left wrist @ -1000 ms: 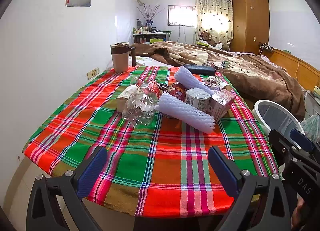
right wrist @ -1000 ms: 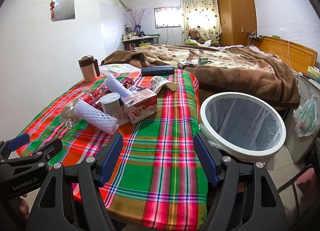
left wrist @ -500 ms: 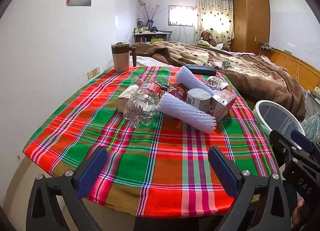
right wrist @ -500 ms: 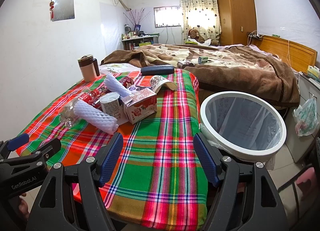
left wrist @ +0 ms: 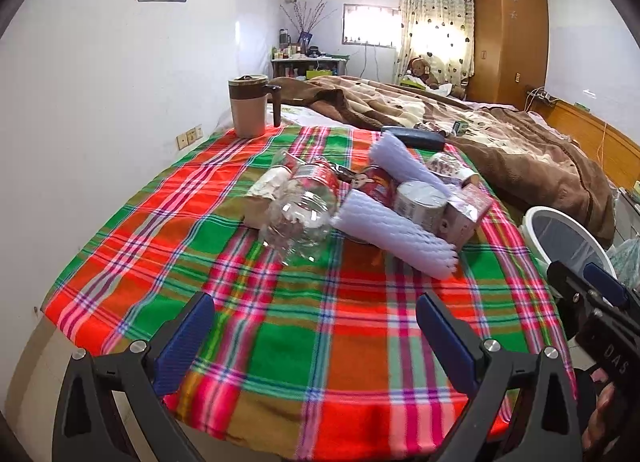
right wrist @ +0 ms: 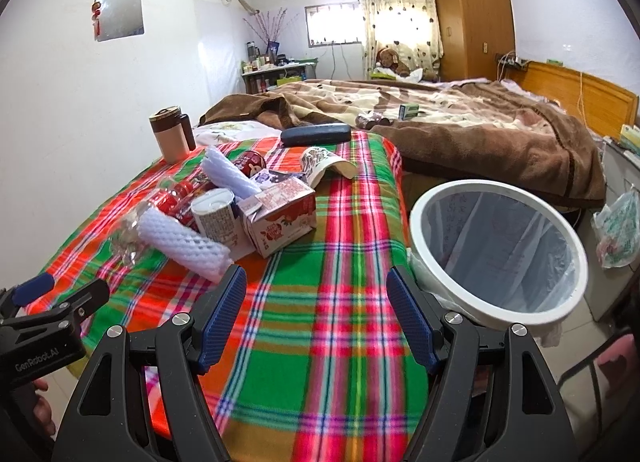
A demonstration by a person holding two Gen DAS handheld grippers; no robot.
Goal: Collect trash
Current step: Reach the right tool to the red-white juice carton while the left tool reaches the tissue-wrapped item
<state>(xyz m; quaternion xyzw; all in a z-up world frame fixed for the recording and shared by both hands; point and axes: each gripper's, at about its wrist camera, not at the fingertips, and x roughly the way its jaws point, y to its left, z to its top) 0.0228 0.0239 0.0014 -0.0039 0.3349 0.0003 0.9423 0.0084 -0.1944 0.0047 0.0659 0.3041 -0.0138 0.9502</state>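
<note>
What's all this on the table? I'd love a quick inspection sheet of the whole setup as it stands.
Surface: table with plaid cloth, bare near the grippers.
Job's things: clear plastic bottle, two white foam sleeves, tin can, milk carton, red can and paper cup, all lying clustered; lined white bin beside the table, seemingly empty.
Clutter: brown mug, dark case.
Grippers: left gripper and right gripper open, holding nothing.
Cables: cords on the far walls.
Surroundings: bed with brown blanket, wardrobe, curtained window.
</note>
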